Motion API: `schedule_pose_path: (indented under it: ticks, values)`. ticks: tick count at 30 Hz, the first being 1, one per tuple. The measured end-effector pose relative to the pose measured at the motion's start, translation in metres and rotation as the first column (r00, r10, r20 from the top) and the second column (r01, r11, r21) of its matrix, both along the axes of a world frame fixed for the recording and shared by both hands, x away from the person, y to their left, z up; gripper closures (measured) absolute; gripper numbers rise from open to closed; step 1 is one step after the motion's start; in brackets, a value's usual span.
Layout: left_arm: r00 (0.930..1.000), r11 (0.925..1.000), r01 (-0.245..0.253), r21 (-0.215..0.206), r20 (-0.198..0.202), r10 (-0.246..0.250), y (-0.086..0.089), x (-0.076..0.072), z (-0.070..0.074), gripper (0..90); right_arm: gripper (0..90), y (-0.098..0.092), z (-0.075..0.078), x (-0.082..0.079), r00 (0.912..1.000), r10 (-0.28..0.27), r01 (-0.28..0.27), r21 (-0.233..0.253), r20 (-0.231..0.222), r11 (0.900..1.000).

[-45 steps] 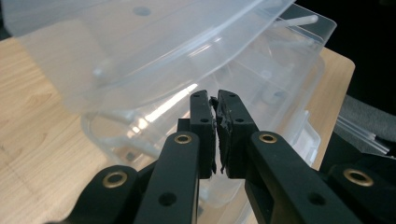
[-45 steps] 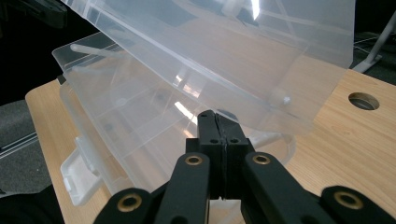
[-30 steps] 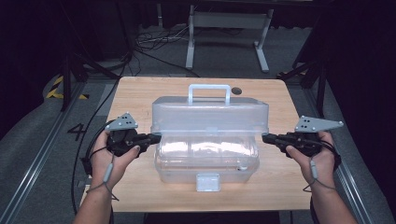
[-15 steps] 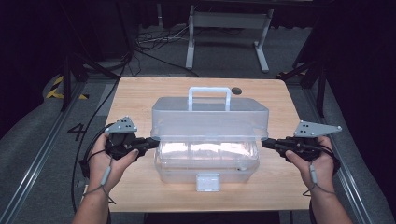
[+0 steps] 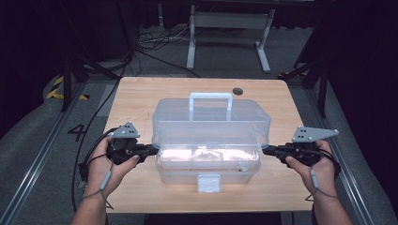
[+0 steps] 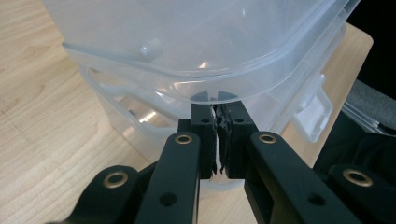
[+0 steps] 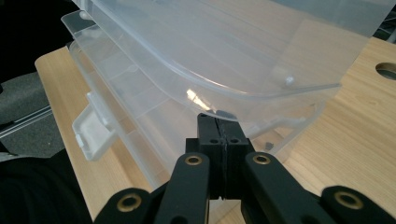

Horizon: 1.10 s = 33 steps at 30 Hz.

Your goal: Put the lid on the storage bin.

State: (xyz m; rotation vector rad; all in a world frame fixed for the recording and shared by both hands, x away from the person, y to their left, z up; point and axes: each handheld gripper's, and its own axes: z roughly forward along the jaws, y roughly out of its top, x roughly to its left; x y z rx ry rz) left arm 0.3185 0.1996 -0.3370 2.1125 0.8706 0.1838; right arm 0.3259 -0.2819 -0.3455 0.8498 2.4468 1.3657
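Box (image 6: 196,42) top cut off

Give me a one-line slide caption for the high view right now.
Left gripper and right gripper, jaws together, prop the clear box's lid open from both ends on the wooden table.

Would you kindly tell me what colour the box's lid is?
The lid is clear, see-through plastic with a faint bluish tint; the high view shows it best.
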Motion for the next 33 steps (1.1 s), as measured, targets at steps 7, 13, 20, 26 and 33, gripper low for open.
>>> schedule_pose_path:
  ticks: [7,13,20,26,33]
  values:
    - [0.9988,0.9992,0.02,0.034,-0.046,-0.018,-0.001,-0.001,-0.004,83.3,90.0,-0.001,-0.003,-0.002,0.9993,0.015,-0.016,-0.032,-0.033,0.999]
    - [0.9975,0.9981,0.03,0.053,-0.066,-0.027,-0.001,0.0,-0.005,84.2,90.0,0.0,-0.005,-0.002,0.9986,0.022,-0.025,-0.057,-0.048,0.998]
    - [0.9956,0.996,0.041,0.079,-0.087,-0.034,-0.002,0.0,-0.008,84.9,90.0,0.0,-0.005,-0.004,0.9967,0.036,-0.041,-0.076,-0.072,0.996]
    - [0.9939,0.994,0.046,0.099,-0.105,-0.035,-0.003,-0.001,-0.009,84.9,90.0,0.0,-0.007,-0.005,0.9953,0.042,-0.05,-0.093,-0.087,0.994]
    - [0.9903,0.9908,0.061,0.12,-0.131,-0.045,-0.004,-0.001,-0.012,84.7,89.9,0.0,-0.01,-0.004,0.9928,0.044,-0.056,-0.109,-0.111,0.992]
